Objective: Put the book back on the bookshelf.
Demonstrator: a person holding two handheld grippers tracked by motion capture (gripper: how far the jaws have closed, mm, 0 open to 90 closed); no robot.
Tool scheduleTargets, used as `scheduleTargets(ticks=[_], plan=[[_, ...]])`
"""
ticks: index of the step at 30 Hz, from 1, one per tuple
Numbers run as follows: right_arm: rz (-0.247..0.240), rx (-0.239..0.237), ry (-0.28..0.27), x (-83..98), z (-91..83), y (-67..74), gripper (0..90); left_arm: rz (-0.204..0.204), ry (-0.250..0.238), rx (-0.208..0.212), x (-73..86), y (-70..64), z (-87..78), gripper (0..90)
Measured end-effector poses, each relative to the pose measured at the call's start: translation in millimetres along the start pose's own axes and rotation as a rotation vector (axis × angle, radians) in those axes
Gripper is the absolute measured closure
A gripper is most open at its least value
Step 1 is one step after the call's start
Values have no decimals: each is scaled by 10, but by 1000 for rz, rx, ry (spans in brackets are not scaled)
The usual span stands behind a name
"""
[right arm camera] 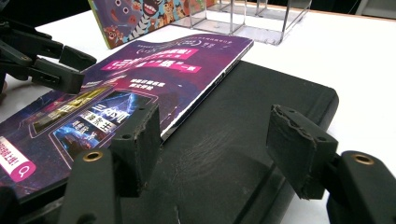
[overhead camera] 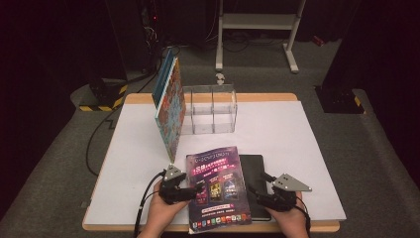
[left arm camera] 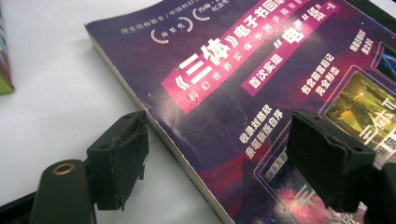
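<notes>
**Both grippers spread at the near edge of the stacked books**

The white table [overhead camera: 297,148] carries everything, and its near edge is where your two hands work. Well beyond your fingertips stands the clear acrylic organizer [overhead camera: 210,109], its slots open toward you; that looks like where flat things are meant to go, upright. Against its left side leans the colourful picture book [overhead camera: 169,106], tilted and propped on its lower edge, so it needs no holding.

Closer in, the purple magazine [overhead camera: 218,186] lies flat, its right part resting on the black notebook [overhead camera: 255,173], which raises that side a little off the table. That overlap is likely why you come at the stack from both sides.

Your left gripper [overhead camera: 195,189] has its fingers spread across the magazine's left edge: in the left gripper view one pad [left arm camera: 119,156] sits over bare table just outside the spine, the other [left arm camera: 327,158] above the cover. Neither presses on it, so nothing is pinched.

Your right gripper [overhead camera: 260,193] also stands spread, over the notebook's near end. In the right gripper view the left finger [right arm camera: 140,140] hangs just beside the magazine's right edge and the other [right arm camera: 299,144] near the notebook's far side, neither squeezing.
</notes>
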State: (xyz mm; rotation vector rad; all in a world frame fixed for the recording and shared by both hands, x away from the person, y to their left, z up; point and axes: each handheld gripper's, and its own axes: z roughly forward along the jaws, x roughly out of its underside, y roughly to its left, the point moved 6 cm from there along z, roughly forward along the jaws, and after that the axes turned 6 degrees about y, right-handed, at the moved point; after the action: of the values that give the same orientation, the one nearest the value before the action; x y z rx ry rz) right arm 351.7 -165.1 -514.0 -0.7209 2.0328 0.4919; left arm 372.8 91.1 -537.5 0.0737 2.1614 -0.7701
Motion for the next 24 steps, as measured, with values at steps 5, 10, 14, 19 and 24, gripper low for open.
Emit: scheduleTargets(ticks=[5,10,14,19,24], plan=[[-1,-3,-6,-9,-10,-1,347,-10,18,30,27,-34,-25,182],[-6,-8,-12,-18,-23,-7,346,-26,15,41,52,-80,-23,138],[-7,-12,-12,-25,-26,4,345,-23,20,39,58,-84,-21,134],[-14,-17,-9,-32,-17,25,343,-37,17,44,52,-96,-11,129],[-17,-16,-5,-30,-14,40,343,-56,18,65,42,-105,-9,129]])
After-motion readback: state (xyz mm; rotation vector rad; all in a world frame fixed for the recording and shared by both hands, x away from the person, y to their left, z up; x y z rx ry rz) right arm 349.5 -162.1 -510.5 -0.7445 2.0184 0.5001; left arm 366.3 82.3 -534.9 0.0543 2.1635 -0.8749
